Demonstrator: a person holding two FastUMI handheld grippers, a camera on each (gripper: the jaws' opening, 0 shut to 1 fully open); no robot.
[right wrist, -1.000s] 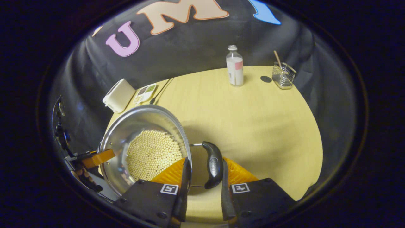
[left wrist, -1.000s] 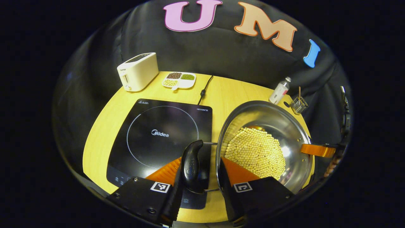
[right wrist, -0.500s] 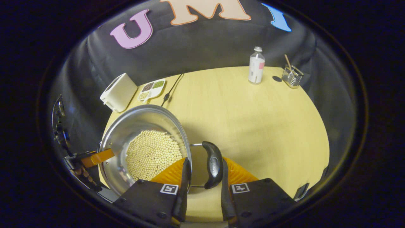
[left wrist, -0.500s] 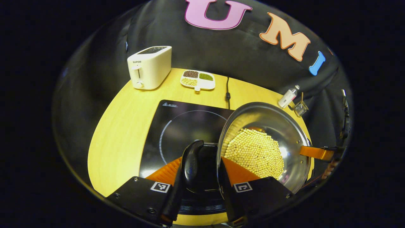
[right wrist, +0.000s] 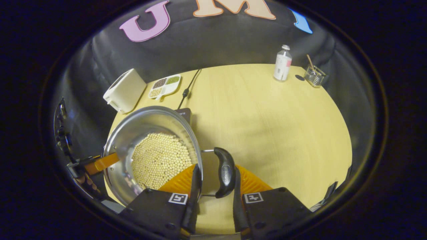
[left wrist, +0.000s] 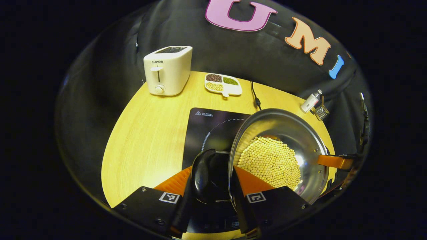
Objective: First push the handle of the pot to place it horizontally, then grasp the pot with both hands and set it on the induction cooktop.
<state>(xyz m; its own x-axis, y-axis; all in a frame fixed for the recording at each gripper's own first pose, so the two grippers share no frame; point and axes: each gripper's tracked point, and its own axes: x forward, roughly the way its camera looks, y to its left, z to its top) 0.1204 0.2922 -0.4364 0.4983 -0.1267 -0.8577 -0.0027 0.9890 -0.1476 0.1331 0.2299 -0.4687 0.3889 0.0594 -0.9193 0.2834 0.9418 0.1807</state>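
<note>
Pot (left wrist: 293, 133): steel, filled with pale beans (left wrist: 270, 161), held over the induction cooktop (left wrist: 213, 125), whether touching it could not be told.
Left gripper (left wrist: 209, 186): fingers clamped on the pot's black side handle (left wrist: 201, 171).
Right gripper (right wrist: 213, 190): fingers clamped on the opposite black handle (right wrist: 224, 171).
Table (left wrist: 150, 123): yellow wood.
Far edge: white toaster (left wrist: 166, 70), divided dish of beans (left wrist: 223, 84), bottle (right wrist: 282, 63), wire holder (right wrist: 314, 75).

So the pot (left wrist: 278, 151) has slid leftward over the induction cooktop (left wrist: 213, 125), now covering the right part of its ring. In the right gripper view, a cooktop corner (right wrist: 184, 115) peeks out behind the rim.
</note>
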